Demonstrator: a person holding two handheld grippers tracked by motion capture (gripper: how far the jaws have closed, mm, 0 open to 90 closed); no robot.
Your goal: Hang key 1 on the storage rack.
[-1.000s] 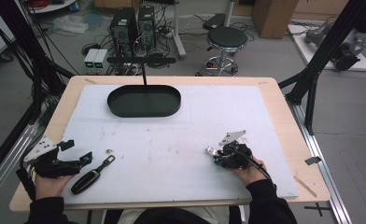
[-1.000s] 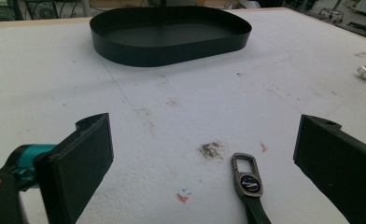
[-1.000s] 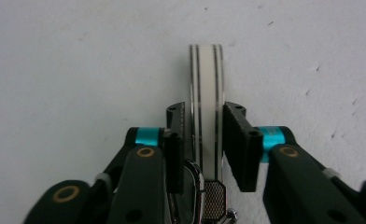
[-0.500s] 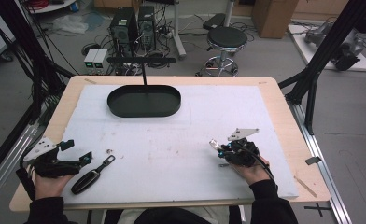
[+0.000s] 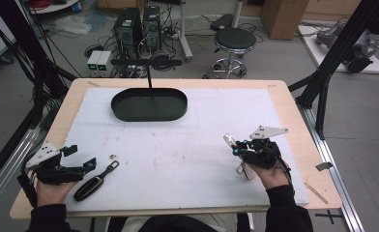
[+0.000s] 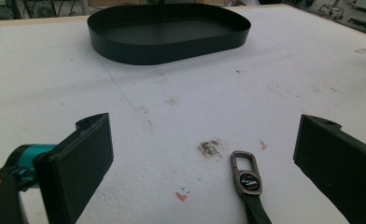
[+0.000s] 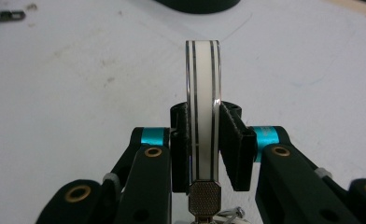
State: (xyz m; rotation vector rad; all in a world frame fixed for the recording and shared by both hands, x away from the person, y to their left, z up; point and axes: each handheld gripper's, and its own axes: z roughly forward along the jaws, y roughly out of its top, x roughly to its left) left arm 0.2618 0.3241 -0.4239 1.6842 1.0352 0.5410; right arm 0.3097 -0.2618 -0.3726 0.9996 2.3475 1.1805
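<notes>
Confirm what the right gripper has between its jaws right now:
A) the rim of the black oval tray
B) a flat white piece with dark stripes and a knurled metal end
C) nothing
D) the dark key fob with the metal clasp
B: in the right gripper view the right gripper is shut on the white striped piece, pads pressing both its sides, while the dark key fob lies on the table by the left gripper.

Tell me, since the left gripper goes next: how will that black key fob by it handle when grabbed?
The key fob lies flat, so the fingers probably must pinch its thin edges. Its metal clasp may swing loosely. It looks smooth, perhaps slippery, and unlikely to roll.
</notes>
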